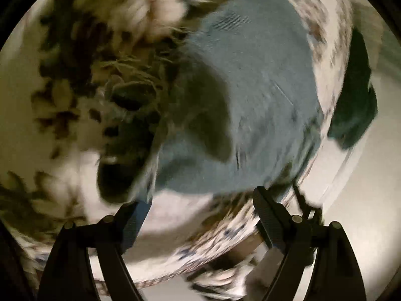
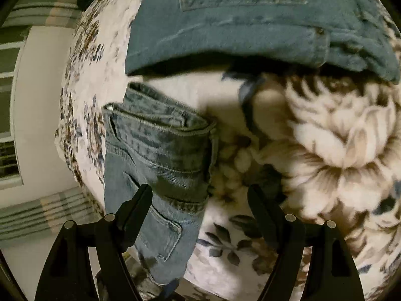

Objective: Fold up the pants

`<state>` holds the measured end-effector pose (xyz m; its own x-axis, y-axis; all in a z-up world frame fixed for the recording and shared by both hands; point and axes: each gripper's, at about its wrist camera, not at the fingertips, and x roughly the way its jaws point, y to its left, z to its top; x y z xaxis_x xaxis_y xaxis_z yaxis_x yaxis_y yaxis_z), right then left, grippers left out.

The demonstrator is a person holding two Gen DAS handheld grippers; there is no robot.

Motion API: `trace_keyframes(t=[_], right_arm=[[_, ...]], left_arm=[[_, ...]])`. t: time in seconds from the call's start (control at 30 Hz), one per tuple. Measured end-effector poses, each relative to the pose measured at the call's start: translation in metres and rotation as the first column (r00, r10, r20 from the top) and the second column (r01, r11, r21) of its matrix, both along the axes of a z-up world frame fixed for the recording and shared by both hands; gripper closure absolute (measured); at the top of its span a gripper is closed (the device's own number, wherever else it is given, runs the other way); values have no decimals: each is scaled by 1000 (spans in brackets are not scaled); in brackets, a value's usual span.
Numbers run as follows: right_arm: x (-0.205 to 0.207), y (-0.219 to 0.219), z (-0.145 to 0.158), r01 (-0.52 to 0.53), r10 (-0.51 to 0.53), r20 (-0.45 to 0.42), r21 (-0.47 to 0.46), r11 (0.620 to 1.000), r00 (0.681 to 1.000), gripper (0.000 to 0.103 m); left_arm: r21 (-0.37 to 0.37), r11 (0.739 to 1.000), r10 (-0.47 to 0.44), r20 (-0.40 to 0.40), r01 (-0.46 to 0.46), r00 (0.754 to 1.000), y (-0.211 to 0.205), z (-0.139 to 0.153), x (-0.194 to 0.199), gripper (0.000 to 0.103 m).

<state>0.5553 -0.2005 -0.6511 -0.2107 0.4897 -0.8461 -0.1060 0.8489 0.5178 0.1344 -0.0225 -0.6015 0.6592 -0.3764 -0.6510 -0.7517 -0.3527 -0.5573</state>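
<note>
In the right wrist view, folded blue jeans (image 2: 238, 25) lie on a floral bed cover (image 2: 338, 138) at the top. A second pair of lighter jeans (image 2: 155, 150), folded, lies lower left near the bed edge. My right gripper (image 2: 200, 193) is open and empty, hovering over the lighter jeans and the cover. In the blurred left wrist view, blue jeans (image 1: 250, 87) lie on the cover (image 1: 50, 100). My left gripper (image 1: 200, 198) is open and empty just above the cover, below the jeans.
The bed edge curves at the left of the right wrist view, with a pale floor (image 2: 42, 100) and striped fabric (image 2: 45, 7) beyond. A dark green item (image 1: 356, 95) lies at the right of the left wrist view.
</note>
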Motion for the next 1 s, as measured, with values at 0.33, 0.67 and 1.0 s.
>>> trace_keyframes(t=[0.33,0.67,1.0], right_arm=[[1,30,-45,70,-59,-65,192,979,996,24],[-48,16,1,204,-210,18,186,961,977,72],[-135,-36,-25,290,-285,-60,109,951,957,36]], left_arm=[[8,980,201,-49,-201,978,15,-17,-7,65],[403,910,-122,48,92,991,82,68,-1,93],[307,946,-140,93,106,986,83,20,-43,71]])
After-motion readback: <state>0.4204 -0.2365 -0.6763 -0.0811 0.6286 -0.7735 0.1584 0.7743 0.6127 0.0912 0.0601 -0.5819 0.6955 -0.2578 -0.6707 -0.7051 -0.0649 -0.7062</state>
